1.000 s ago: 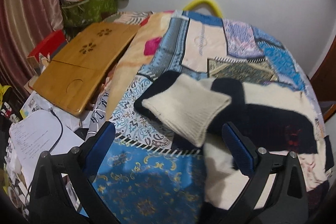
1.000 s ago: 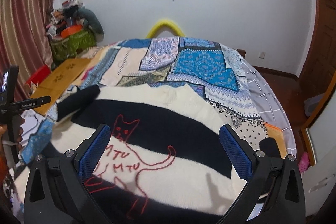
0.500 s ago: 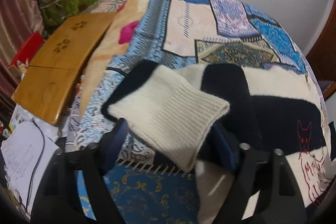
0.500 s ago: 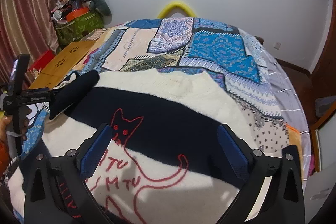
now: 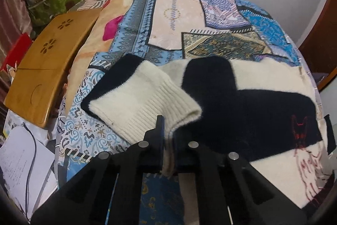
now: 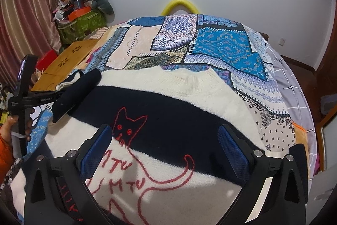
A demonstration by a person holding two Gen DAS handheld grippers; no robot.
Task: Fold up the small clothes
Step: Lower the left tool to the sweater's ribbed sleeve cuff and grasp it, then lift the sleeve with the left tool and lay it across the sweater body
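My left tongs (image 5: 167, 140) have just been closing and now pinch the ribbed cream cuff (image 5: 147, 102) of the sweater's sleeve; my right tongs (image 6: 166, 151) hover spread over the red cat outline (image 6: 134, 140), holding nothing. I judge this the sleeve fold: next I should carry the cuff across the body without dragging it. The sweater (image 6: 210, 119), fuzzy with cream and black bands, lies flat on the patchwork bed (image 6: 223, 45).
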